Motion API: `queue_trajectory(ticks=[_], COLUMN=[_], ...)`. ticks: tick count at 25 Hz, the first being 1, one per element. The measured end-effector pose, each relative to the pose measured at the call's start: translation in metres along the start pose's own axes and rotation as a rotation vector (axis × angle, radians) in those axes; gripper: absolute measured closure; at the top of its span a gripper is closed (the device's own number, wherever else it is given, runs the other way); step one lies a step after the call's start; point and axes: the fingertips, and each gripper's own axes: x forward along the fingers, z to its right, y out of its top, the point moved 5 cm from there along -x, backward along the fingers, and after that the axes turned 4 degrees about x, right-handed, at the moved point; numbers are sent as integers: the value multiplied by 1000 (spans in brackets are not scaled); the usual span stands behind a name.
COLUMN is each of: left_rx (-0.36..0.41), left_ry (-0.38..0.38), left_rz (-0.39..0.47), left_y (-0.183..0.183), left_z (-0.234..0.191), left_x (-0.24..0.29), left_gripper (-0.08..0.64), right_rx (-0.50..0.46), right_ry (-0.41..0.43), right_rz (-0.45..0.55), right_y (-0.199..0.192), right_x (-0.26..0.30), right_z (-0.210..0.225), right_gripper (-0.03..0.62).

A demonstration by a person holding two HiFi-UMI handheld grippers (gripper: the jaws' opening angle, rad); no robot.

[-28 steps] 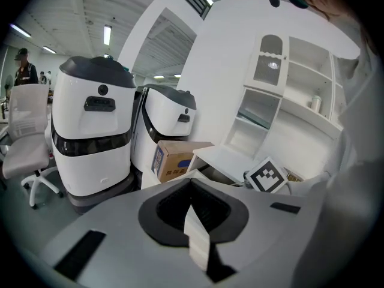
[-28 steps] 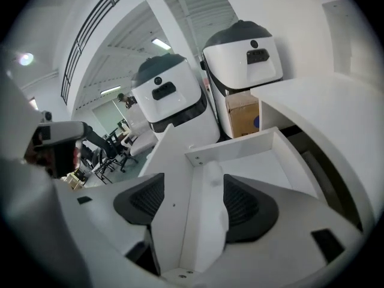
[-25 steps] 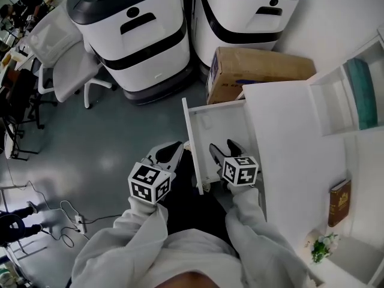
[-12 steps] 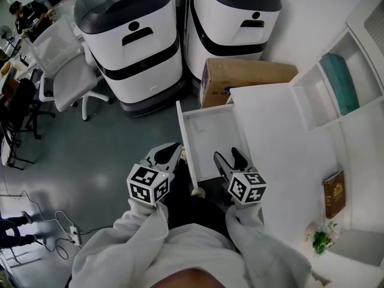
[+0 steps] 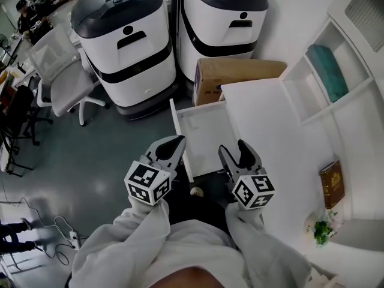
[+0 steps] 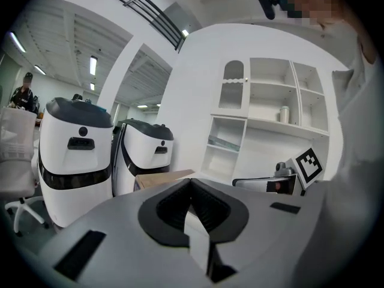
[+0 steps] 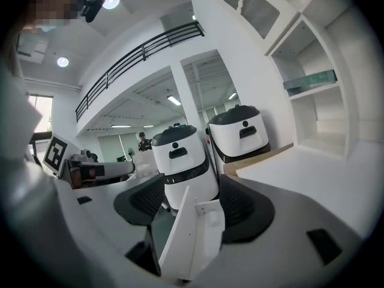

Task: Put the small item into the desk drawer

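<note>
The white desk drawer (image 5: 204, 138) stands pulled out from the desk (image 5: 264, 125). Its front panel (image 5: 181, 140) is on the left. In the right gripper view the drawer (image 7: 192, 233) shows between the jaws, with a small pale item (image 7: 211, 216) lying on its floor. My right gripper (image 5: 239, 153) is open and empty, at the drawer's near right corner by the desk edge. My left gripper (image 5: 166, 153) hangs just left of the front panel; its pads (image 6: 207, 212) meet at the tips, and I see nothing held.
Two big white-and-black machines (image 5: 123, 47) (image 5: 225, 23) stand beyond the drawer, with a cardboard box (image 5: 231, 77) beside the desk. A white office chair (image 5: 57, 71) is at left. Shelves (image 5: 327, 71), a book (image 5: 331, 183) and a small plant (image 5: 321, 231) are at right.
My right gripper has drawn back out of the drawer, toward me and to the right, still open. The left gripper has stayed beside the front panel. The head view has tilted.
</note>
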Motion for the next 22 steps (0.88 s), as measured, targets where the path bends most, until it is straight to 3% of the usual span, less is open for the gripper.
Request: queue_trajectory(ticks=[4, 7, 11, 14, 22], left_rx=[18, 27, 30, 31, 32], left_ry=[-2, -4, -1, 0, 5], left_rz=[38, 49, 51, 49, 39], left_y=[14, 17, 17, 17, 13], left_z=[7, 12, 15, 17, 20], left_x=[2, 2, 3, 4, 7], left_gripper=[545, 545, 545, 545, 545], right_rx=[-47, -62, -97, -101, -79], right_ry=[-3, -36, -65, -94, -111], right_rz=[40, 90, 103, 105, 91], right_y=[18, 30, 32, 31, 28], right_x=[-16, -27, -33, -38, -46], right_z=[1, 3, 6, 13, 23], right_gripper=[308, 410, 440, 514, 552])
